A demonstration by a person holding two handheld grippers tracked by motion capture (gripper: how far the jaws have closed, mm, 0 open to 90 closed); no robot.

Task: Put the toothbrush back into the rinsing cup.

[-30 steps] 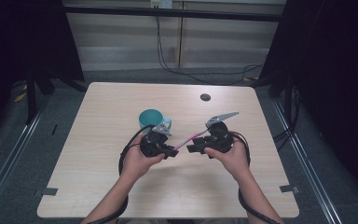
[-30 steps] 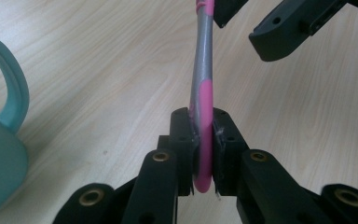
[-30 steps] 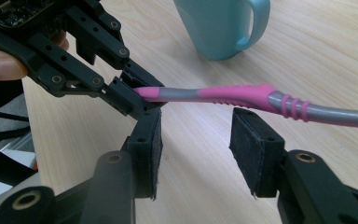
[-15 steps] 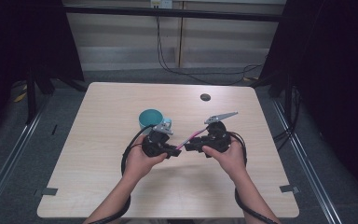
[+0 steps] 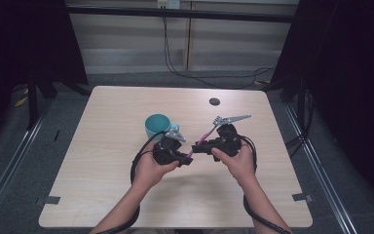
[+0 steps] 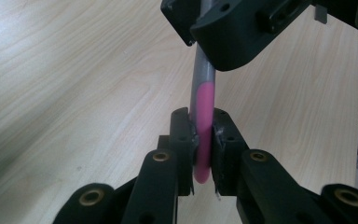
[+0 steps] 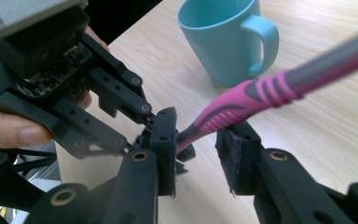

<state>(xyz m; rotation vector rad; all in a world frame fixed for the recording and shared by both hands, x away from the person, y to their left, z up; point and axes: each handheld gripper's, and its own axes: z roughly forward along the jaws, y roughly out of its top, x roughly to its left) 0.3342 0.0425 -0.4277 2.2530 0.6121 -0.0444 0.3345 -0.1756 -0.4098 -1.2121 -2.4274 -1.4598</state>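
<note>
Midair above the worktop [image 5: 102, 195], the pink-handled toothbrush [image 6: 202, 121] spans both claws: the left claw [image 6: 201, 144] is clenched on its handle end, while the right claw [image 7: 196, 149] stands released around it, long axis slanting toward the teal mug [image 7: 223, 37].

No legible text, label, brand, number or sign appears on any surface in the high view, the left gripper view or the right gripper view.
</note>
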